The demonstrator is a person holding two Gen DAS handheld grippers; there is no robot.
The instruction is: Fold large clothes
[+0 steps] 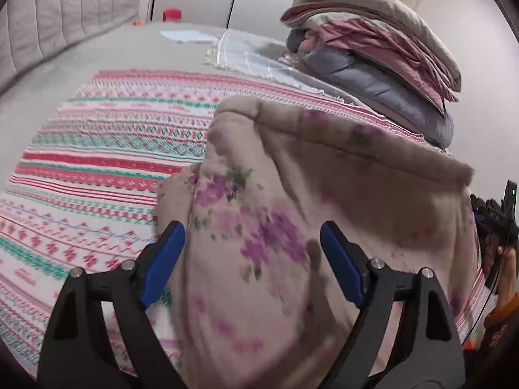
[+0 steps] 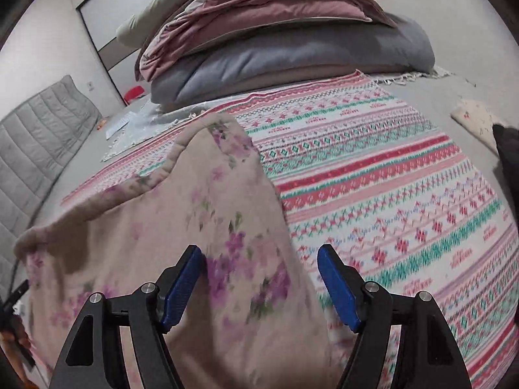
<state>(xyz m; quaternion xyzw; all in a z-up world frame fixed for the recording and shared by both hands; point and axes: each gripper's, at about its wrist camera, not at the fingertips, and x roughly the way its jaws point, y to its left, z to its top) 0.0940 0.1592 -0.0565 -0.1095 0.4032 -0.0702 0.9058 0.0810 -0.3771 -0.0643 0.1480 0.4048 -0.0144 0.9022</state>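
Floral garment [image 1: 275, 214]: soft, limp, thick fleece. Left gripper [image 1: 253, 259], right gripper [image 2: 259, 278] both released. We'd pinch folded top hem corners.

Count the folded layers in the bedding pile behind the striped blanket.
3 show: a grey quilt at the bottom, a pink one on it, and a beige one on top. More may be hidden inside the pile.

Small red lettering repeats along the striped blanket [image 2: 373, 175] ahead and right of the right gripper [image 2: 259, 278], too blurred to read.
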